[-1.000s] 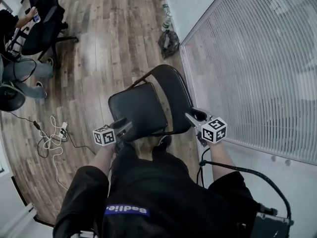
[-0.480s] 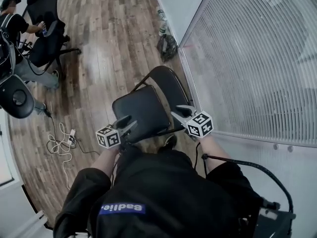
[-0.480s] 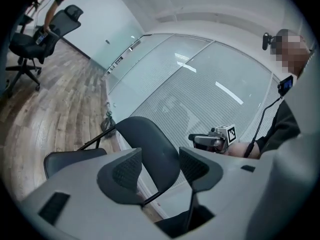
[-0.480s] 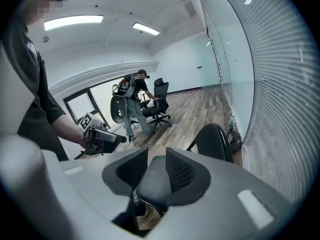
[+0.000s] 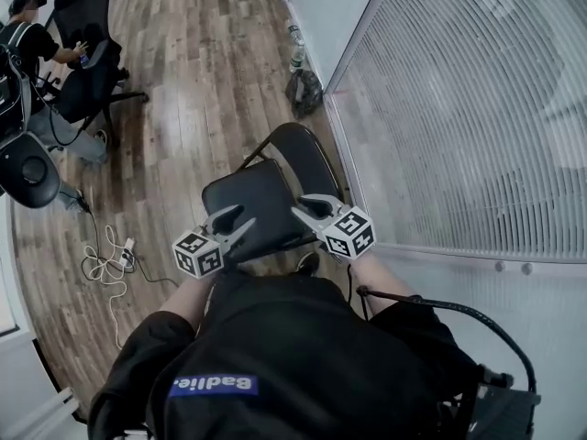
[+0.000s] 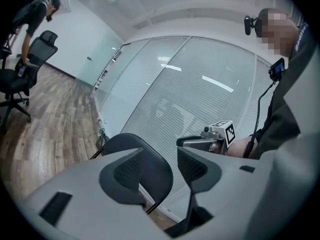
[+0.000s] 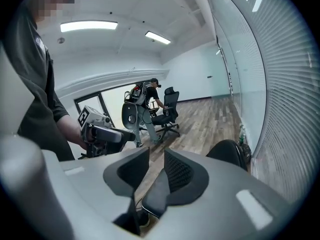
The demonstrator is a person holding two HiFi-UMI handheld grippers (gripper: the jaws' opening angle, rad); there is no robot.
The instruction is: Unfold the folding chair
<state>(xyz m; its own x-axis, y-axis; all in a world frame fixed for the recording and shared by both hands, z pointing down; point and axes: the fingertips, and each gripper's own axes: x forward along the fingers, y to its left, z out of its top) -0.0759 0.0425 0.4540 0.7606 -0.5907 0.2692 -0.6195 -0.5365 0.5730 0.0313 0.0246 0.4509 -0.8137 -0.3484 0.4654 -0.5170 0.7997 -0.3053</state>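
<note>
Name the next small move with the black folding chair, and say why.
Probably just pull both back: the black padded folding chair already looks unfolded, and the left gripper and right gripper, jaws just closing somewhat, hold nothing.

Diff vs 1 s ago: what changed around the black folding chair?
Left gripper and right gripper rose from the seat edges of the black padded folding chair and drew together. Both pairs of jaws have just been closing, with nothing between them. The chair stays unfolded, seat down.
</note>
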